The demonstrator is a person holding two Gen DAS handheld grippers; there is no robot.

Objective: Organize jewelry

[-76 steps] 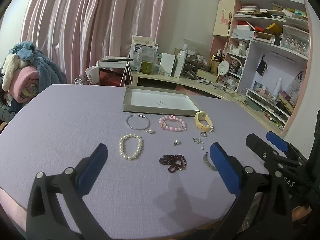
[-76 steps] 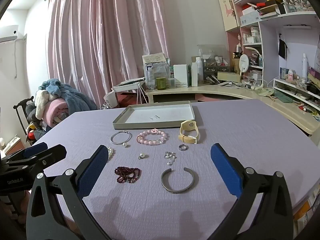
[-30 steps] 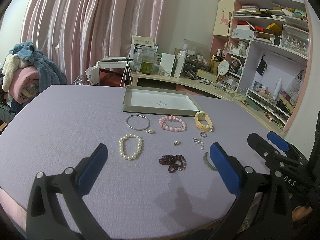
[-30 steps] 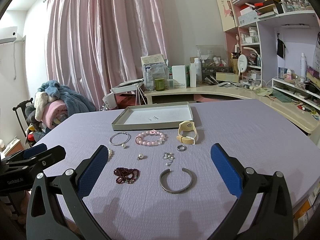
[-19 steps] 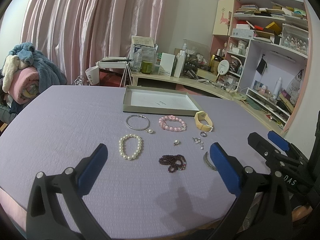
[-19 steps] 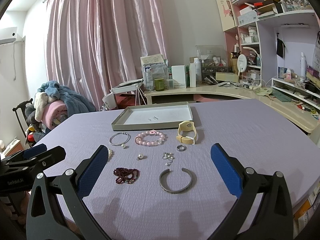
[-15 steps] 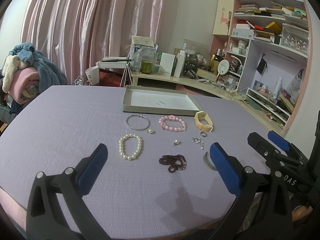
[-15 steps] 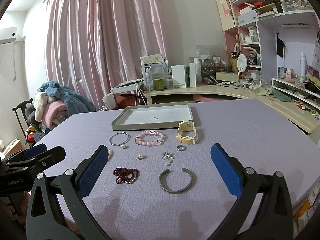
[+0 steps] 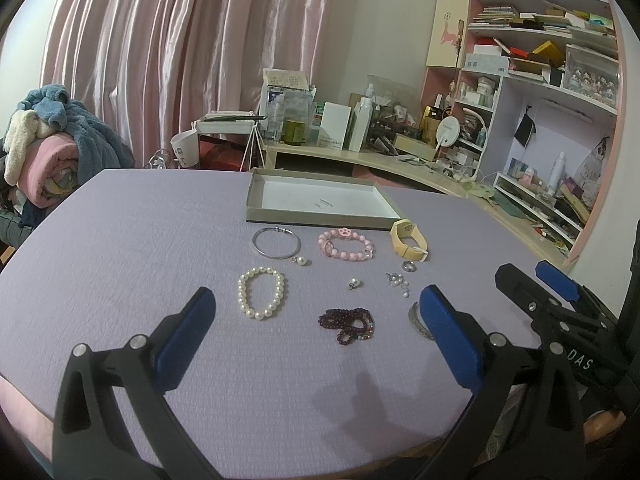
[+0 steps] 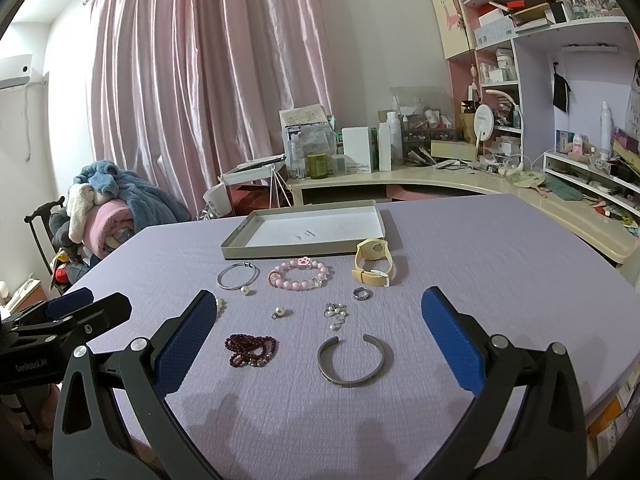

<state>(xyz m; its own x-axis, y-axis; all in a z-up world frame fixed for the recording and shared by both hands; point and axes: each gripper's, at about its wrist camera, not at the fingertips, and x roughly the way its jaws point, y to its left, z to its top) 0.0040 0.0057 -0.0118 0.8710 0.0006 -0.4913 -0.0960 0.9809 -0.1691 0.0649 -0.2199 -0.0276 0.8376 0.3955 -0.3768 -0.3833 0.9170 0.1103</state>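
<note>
Both tongs hover with jaws spread wide — left gripper [image 9: 316, 330], right gripper [image 10: 318, 334], nothing held. Jewelry lies loose on the purple table [image 10: 500, 264]: silver cuff [image 10: 354, 362] dead centre, tray [image 10: 308, 230] at twelve o'clock — pearl bracelet [image 9: 262, 292] at ten o'clock.

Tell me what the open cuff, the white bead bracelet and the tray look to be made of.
Open cuff: grey metal by its dull sheen, with a patterned or engraved outer face.
White bead bracelet: glossy round cream beads, pearls or imitation; cannot tell which.
Tray: likely cardboard, a matte grey-beige wall with a white inside, like a box lid.
</note>
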